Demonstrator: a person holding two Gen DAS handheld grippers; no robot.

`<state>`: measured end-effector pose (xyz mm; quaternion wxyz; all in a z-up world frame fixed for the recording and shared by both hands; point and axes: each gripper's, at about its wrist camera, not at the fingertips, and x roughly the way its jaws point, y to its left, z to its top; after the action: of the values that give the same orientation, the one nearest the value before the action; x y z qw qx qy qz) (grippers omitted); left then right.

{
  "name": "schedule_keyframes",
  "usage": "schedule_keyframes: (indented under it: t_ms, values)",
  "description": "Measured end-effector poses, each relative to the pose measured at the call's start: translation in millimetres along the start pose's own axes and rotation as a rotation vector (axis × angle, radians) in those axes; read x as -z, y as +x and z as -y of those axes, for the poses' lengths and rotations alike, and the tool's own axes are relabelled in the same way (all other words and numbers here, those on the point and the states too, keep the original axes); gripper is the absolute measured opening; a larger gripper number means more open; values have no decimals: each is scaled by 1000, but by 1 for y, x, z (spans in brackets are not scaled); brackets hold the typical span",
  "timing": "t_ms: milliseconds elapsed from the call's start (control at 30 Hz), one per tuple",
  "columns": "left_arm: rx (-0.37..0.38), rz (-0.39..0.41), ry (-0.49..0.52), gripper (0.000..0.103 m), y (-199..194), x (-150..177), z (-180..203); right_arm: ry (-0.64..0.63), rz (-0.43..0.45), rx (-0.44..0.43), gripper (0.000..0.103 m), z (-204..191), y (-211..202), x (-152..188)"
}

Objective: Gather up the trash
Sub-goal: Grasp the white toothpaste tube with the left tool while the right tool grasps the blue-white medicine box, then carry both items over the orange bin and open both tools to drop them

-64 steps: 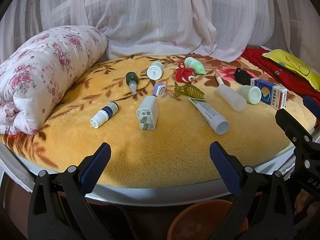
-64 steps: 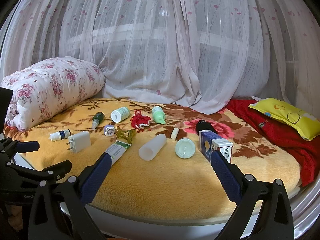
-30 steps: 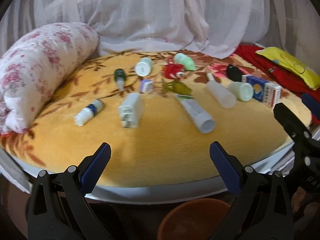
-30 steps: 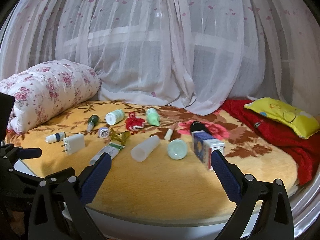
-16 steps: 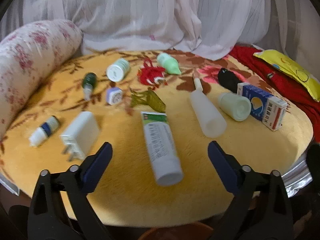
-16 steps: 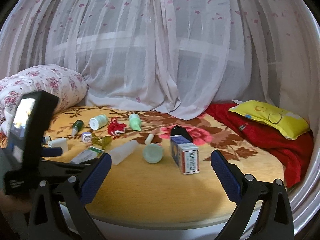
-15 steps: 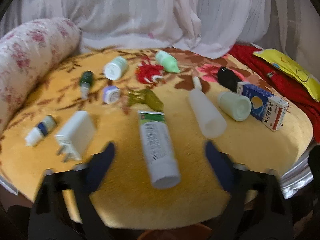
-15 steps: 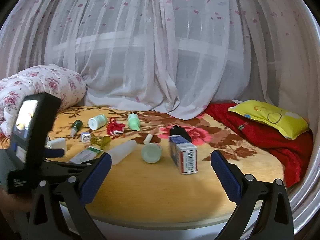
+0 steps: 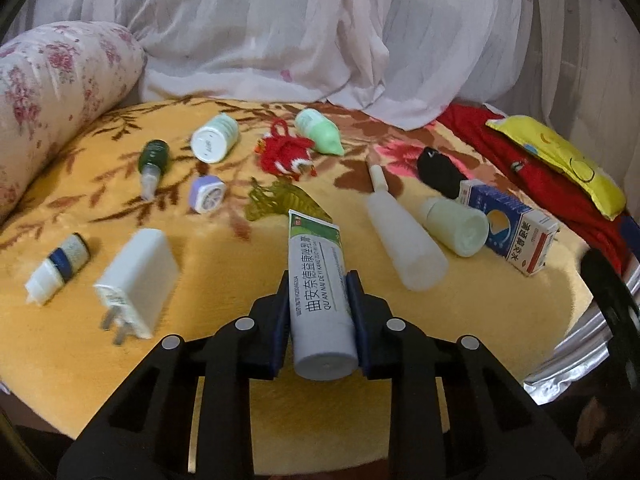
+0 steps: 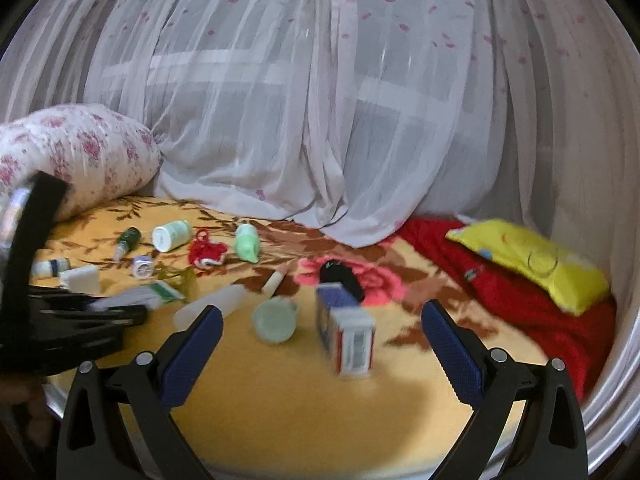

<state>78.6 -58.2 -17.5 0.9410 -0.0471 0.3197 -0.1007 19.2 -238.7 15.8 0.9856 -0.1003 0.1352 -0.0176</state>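
My left gripper [image 9: 318, 284] is shut on a white and green ointment tube [image 9: 318, 276], gripping its cap end over the yellow blanket [image 9: 224, 360]. The tube also shows in the right wrist view [image 10: 140, 294], held by the left gripper at the left edge. My right gripper [image 10: 320, 322] is open and empty, above a blue and white medicine box [image 10: 346, 334] and a pale green cup [image 10: 276, 322]. Other small items lie scattered: a white squeeze bottle [image 9: 404, 240], a white charger plug [image 9: 136, 280], a small blue-banded vial [image 9: 58, 268], a green dropper bottle [image 9: 152, 164].
A rolled floral quilt [image 9: 52, 100] lies at the left. White net curtains [image 10: 320, 100] hang behind. A red cloth [image 10: 520, 292] with a yellow pillow [image 10: 528, 260] lies at the right. A red knitted toy [image 9: 286, 154], a hair claw [image 9: 280, 200] and a black object [image 9: 438, 172] lie mid-blanket.
My left gripper moved forward over the blanket and closed on the ointment tube. My right gripper stayed open and drifted slightly toward the medicine box.
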Motion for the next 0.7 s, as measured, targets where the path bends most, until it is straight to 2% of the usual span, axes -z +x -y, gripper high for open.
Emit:
schedule_keyframes:
  t_ms: [100,400,433,500,533,567,700]
  values:
    - [-11,15,8,26,-10,2,-5,7,-54,-7,98,5,31,-2]
    - [0,-8,5,26,-21,13,-15,-16,-187,60,97,14,92,8]
    - [4,-10,7,26,-22,13,-15,-16,-201,56,89,16,96,10]
    - [11,-11,14,26,-23,15,-13,7,-245,28,62,22,101,14]
    - [14,-12,20,26,-23,15,-12,26,-271,9,36,25,105,16]
    - [19,-13,20,26,-24,16,-10,55,-298,-7,29,29,108,19]
    - [31,-10,26,26,-27,17,-5,106,-287,-22,28,37,99,17]
